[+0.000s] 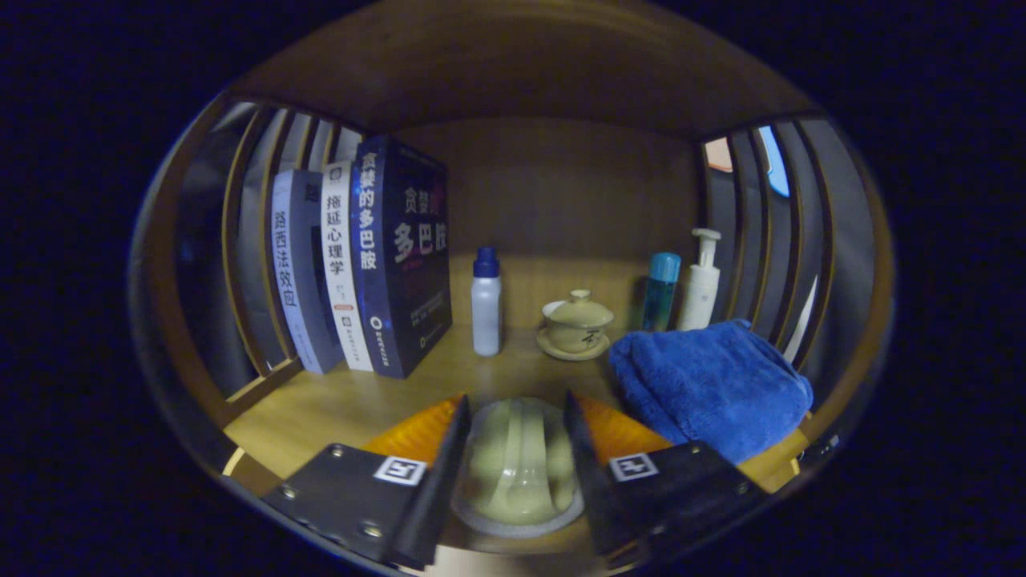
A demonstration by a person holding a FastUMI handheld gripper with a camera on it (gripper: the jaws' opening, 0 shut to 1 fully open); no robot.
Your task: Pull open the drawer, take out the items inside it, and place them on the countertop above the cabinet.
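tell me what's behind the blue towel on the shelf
Behind the blue towel stand a teal-capped bottle and a white pump bottle; the towel covers their bases. The fingers grip a pale lidded container in front.

hand-held gripper, fingers closed on something held
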